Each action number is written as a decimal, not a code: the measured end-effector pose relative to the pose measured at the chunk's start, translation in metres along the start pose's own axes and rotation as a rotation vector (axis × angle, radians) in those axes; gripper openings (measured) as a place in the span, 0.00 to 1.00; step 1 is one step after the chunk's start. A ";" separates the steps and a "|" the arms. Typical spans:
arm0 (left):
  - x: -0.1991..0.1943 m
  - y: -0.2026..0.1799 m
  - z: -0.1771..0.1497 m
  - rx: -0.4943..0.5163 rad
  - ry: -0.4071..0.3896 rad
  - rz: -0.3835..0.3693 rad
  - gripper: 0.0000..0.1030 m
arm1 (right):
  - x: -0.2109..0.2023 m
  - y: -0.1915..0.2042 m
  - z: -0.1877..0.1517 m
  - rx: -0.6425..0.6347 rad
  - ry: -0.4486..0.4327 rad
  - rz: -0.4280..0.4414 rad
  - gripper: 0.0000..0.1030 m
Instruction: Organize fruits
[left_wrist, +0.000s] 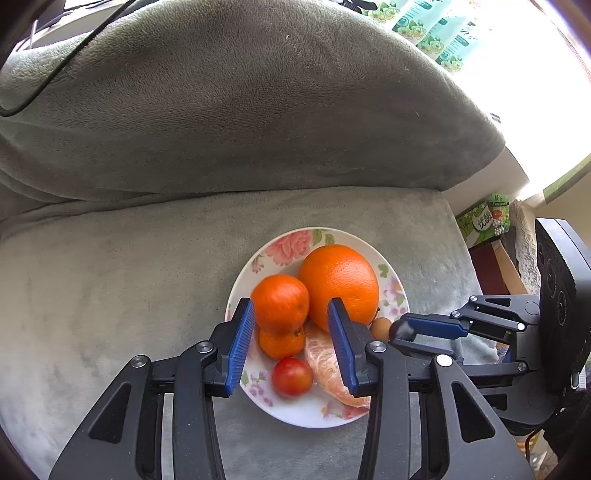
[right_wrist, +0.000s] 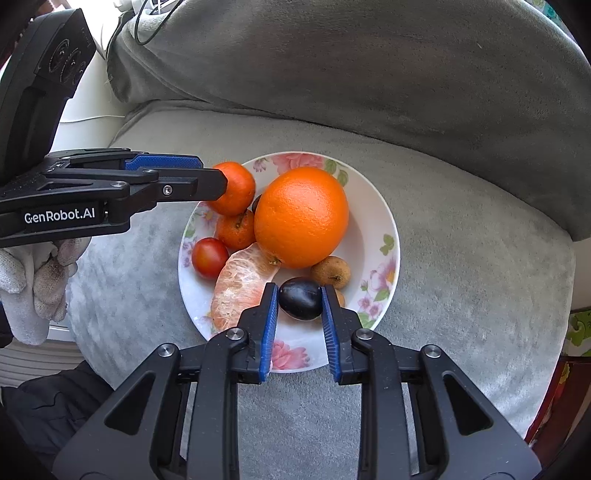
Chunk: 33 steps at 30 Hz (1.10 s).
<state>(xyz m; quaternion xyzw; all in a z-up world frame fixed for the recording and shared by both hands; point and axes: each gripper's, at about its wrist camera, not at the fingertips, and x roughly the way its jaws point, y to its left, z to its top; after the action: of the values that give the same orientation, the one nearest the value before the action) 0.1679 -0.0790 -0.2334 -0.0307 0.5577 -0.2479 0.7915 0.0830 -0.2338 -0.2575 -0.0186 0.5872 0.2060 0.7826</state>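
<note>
In the lower middle of the right wrist view, the right gripper (right_wrist: 300, 301) straddled a dark plum (right_wrist: 300, 298) on the floral plate (right_wrist: 384, 221), its pads barely touching; smooth and soft, the plum called for gentle pressure across its middle. The left gripper (left_wrist: 290, 314) bracketed a light, yielding tangerine (left_wrist: 280, 301) stacked at the plate's left; whether it gripped, I could not tell.

I see a floral plate (right_wrist: 376, 221) holding the fruit: a large orange (right_wrist: 301, 216) at centre, two stacked mandarins (right_wrist: 236, 186) at its left edge, a red tomato (right_wrist: 209, 257), a peeled segment (right_wrist: 240, 284), a dark plum (right_wrist: 300, 298) and a brown longan (right_wrist: 330, 272) near its front rim.
</note>
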 end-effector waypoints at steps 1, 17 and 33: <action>-0.001 -0.002 0.000 0.005 -0.002 -0.001 0.39 | -0.001 -0.001 0.000 -0.001 -0.003 0.000 0.29; -0.023 -0.006 -0.015 -0.002 -0.038 0.019 0.48 | -0.024 -0.003 -0.010 0.036 -0.062 -0.029 0.53; -0.070 -0.020 -0.049 -0.037 -0.126 0.066 0.80 | -0.077 -0.005 -0.036 0.141 -0.211 -0.173 0.73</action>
<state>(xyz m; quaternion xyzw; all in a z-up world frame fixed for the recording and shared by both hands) 0.0992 -0.0561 -0.1846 -0.0426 0.5119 -0.2088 0.8322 0.0346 -0.2708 -0.1985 0.0077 0.5110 0.0968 0.8541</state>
